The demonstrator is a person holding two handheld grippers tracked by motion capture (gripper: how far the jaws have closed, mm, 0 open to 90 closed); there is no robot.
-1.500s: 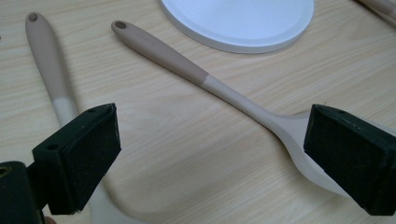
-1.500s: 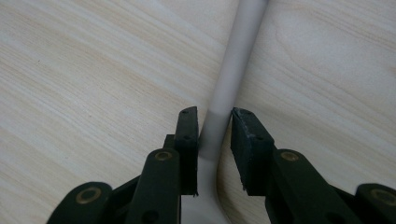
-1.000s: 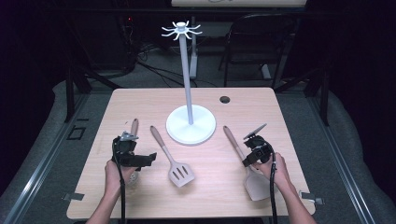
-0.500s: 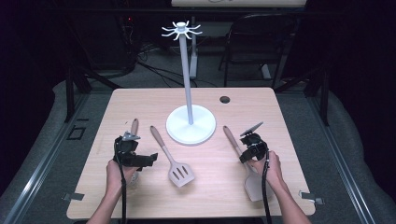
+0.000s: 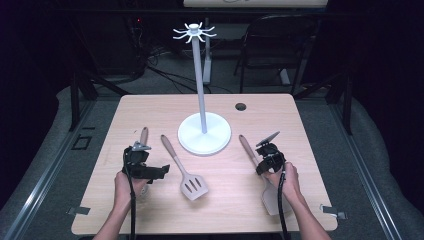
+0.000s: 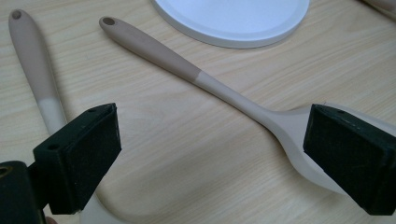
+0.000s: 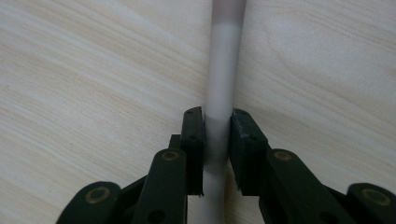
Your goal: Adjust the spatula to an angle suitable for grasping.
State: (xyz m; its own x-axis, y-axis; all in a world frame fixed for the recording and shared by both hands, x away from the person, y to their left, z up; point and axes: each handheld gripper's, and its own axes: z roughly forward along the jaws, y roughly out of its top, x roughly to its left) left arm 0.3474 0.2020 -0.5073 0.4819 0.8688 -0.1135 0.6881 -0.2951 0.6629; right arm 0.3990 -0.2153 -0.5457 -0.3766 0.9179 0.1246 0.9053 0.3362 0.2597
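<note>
Right gripper (image 7: 217, 154) has its pads closed on the pale shaft of the beige silicone spatula (image 5: 251, 155), apparently pinching it; its long axis runs from the near blade away toward the far white round stand base (image 5: 205, 134).

Between the earlier pictures and now, the right gripper (image 5: 263, 156) has shifted a little toward the left and toward the far side of the bench, and the hand (image 5: 284, 181) behind it has followed. It now sits directly over the handle of the right spatula (image 7: 223, 70). Its jaws stand on both sides of the pale part of that handle, with the pads (image 7: 194, 140) against it.
</note>
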